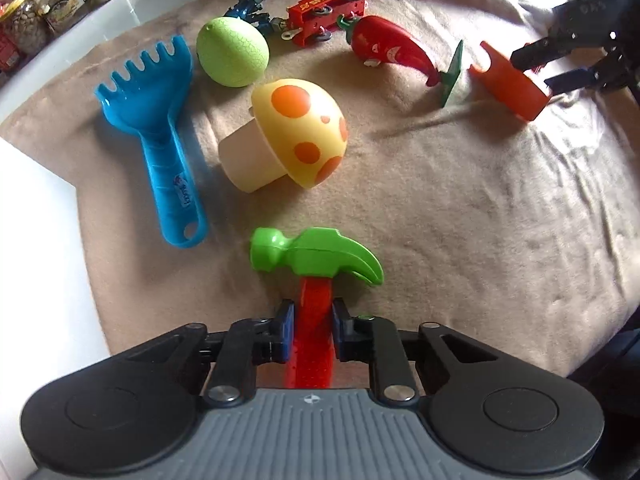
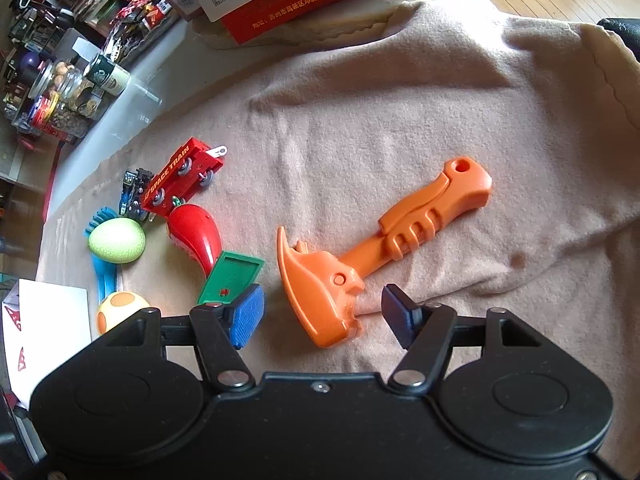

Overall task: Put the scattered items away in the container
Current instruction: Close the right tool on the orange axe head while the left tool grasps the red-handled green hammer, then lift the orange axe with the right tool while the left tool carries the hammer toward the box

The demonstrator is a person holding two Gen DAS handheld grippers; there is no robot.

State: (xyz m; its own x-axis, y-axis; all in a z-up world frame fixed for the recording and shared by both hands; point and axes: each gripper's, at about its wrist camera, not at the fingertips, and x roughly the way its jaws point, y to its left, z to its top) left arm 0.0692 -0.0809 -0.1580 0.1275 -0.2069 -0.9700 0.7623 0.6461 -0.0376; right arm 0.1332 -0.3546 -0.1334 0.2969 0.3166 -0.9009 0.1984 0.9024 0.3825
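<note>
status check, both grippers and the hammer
Left gripper shut on toy hammer handle. Right gripper open around orange axe head. Nothing in the way.

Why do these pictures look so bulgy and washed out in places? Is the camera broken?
Nothing broken: both views use fisheye lenses, so the blanket curves like a dome. In the left wrist view, light from the upper right casts shadows leftward beside the mushroom and glares at the corners; in the right wrist view the orange hammer stays sharp while the edges smear.

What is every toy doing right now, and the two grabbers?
left gripper: shut on toy hammer's red handle
toy hammer: gripped, on blanket
right gripper: open, around orange axe's head
orange axe: lying flat, not gripped
mushroom: tipped over
red train: overturned, wheels showing
</note>
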